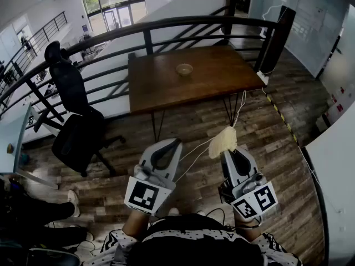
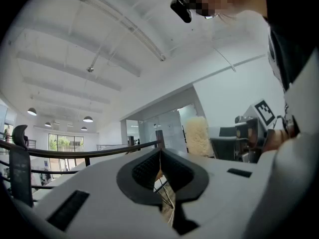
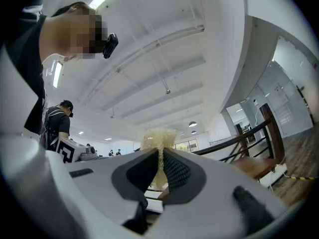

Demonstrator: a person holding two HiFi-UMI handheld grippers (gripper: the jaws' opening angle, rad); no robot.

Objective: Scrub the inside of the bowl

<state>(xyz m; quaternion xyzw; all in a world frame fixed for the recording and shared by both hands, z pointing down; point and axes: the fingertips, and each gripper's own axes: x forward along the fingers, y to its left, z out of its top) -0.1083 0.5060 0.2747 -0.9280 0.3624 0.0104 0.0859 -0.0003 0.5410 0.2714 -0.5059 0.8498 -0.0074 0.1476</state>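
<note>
A small tan bowl (image 1: 184,69) sits on the brown wooden table (image 1: 161,87) ahead, far from both grippers. My right gripper (image 1: 228,149) is shut on a pale yellow fibrous scrubber (image 1: 223,141), which sticks out past its tips; in the right gripper view the scrubber (image 3: 158,139) rises from between the closed jaws. My left gripper (image 1: 176,143) is shut with nothing in it, held level beside the right one. In the left gripper view its jaws meet at the tip (image 2: 160,152), and the scrubber (image 2: 197,136) shows off to the right.
A black railing (image 1: 166,29) runs behind the table. A black office chair (image 1: 77,121) stands to the left on the wooden floor. White cords (image 1: 238,107) hang from the table's right side. A person's legs and a shoe (image 1: 72,201) lie at the lower left.
</note>
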